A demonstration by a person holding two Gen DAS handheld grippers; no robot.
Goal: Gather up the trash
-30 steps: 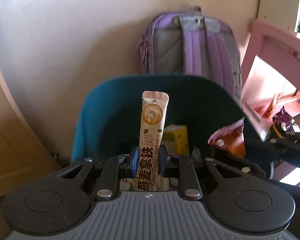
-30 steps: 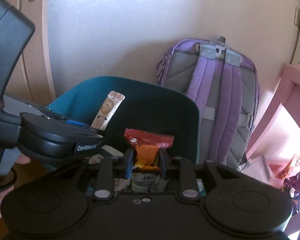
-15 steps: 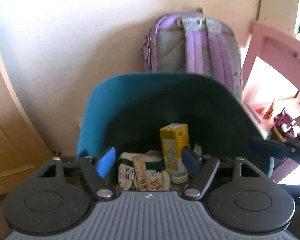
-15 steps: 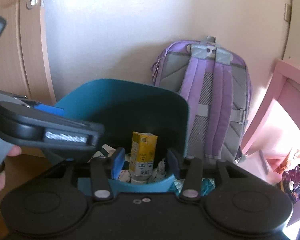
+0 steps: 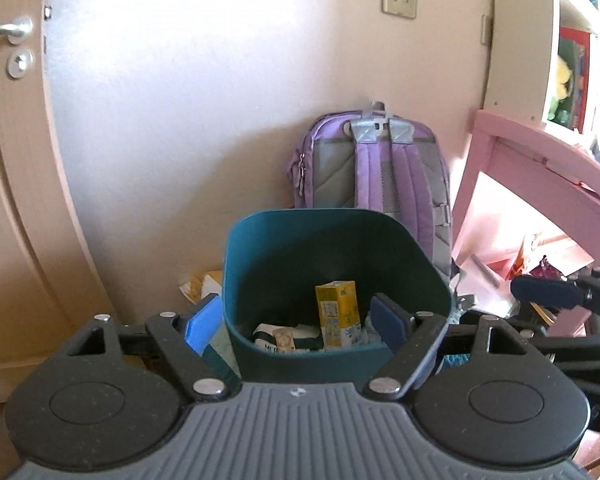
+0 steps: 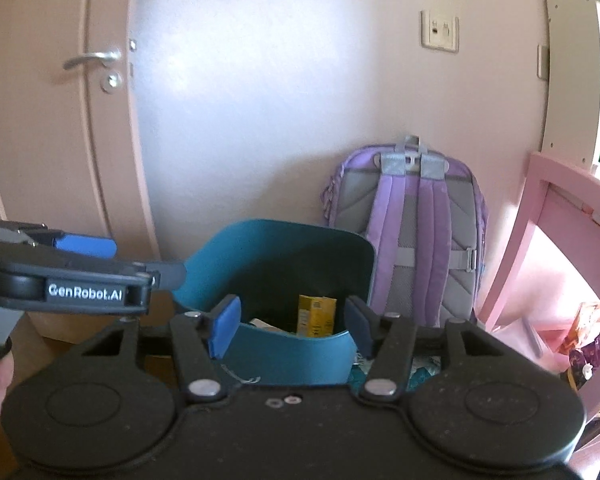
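A teal trash bin [image 5: 332, 248] stands on the floor against the wall, its rim [image 6: 284, 248] below and ahead of both grippers. Inside it stands a yellow drink carton [image 5: 337, 312] [image 6: 317, 314] beside a white wrapper [image 5: 284, 338]. My left gripper [image 5: 296, 322] hovers in front of the bin, its jaws opening with nothing held between them. My right gripper [image 6: 292, 326] is beside it, jaws also opening and empty. One blue pad of the right gripper [image 5: 548, 292] shows at the right edge of the left wrist view.
A purple backpack [image 5: 372, 168] leans on the wall behind the bin. A pink desk [image 5: 540, 160] stands to the right, with snack wrappers [image 5: 540, 264] on its lower shelf. A yellow wrapper [image 5: 200, 284] lies on the floor left of the bin. A door [image 5: 12, 160] is at the far left.
The left gripper let go of the coffee sachet and the right let go of the orange snack wrapper. Both jaws spread wide, and both grippers pulled back and up from the bin.
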